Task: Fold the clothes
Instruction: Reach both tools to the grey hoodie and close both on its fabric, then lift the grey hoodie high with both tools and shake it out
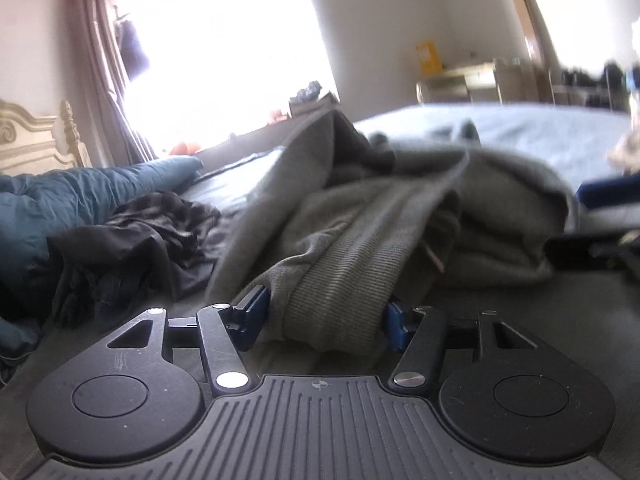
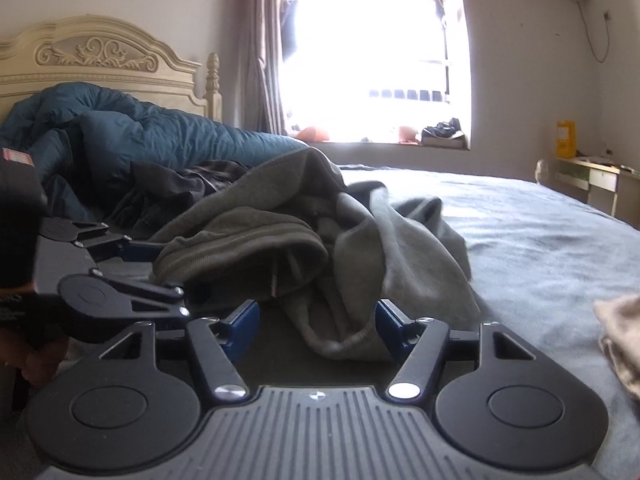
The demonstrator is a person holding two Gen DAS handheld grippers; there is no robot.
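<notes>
Grey sweatshirt [image 1: 360,216] heaped on bed [image 2: 540,240]. Left gripper [image 1: 320,316] jaws pinching ribbed hem; right gripper [image 2: 316,328] jaws spread around hem edge, not yet gripping. Advice: secure both grips, lift evenly, shake flat. Dark clothes [image 1: 132,240] nearby.

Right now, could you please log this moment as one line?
stage: grasping | left gripper: ribbed hem of grey sweatshirt between jaws | right gripper: around sweatshirt edge, grip unclear | bed
</notes>
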